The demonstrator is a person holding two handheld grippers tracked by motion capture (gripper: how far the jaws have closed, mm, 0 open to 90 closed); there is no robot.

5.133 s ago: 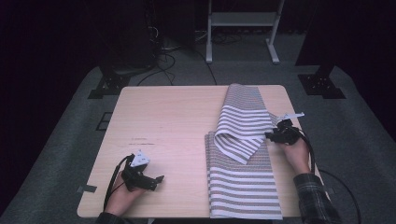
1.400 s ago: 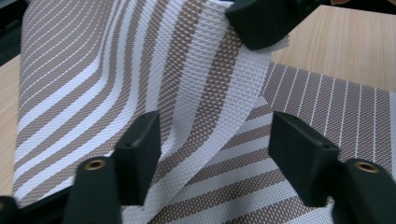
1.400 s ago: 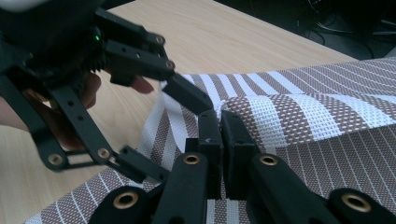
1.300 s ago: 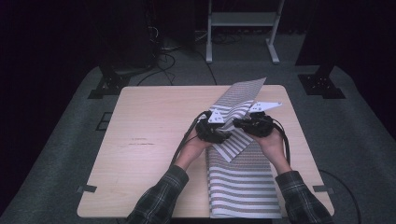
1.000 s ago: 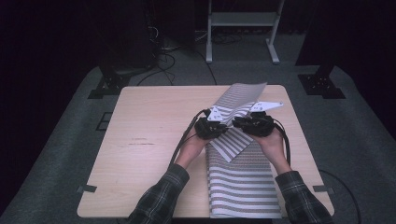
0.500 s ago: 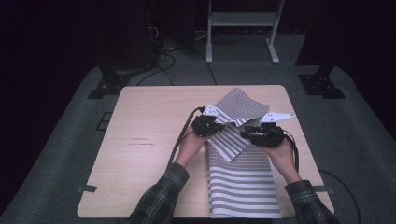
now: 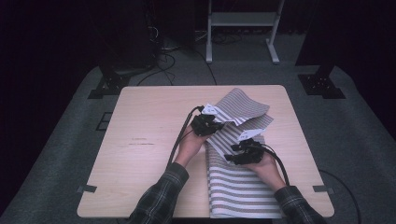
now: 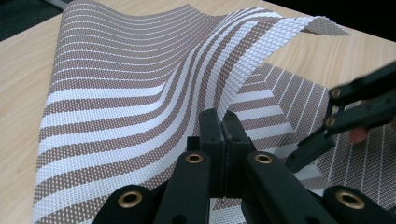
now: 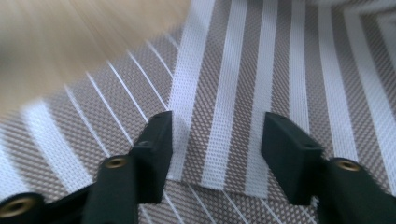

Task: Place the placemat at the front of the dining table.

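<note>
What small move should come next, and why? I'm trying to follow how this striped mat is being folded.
Probably bring the right gripper, whose jaws have just been opening with nothing between them, onto the striped mat near the fold to pin it. The left gripper is shut on the mat's lifted edge, which arches above the table, so the flap likely needs holding before it is laid flat.

One striped mat (image 7: 243, 186); one table (image 7: 149, 135); two grippers: left gripper (image 7: 208, 125), right gripper (image 7: 243, 154).

A dim recording lab or studio: grey carpet (image 7: 65, 154) surrounds the bare wooden tabletop (image 7: 140, 154), with black stand bases (image 7: 108, 84), loose cables (image 7: 166, 56) and a white metal frame (image 7: 243, 28) behind it.
</note>
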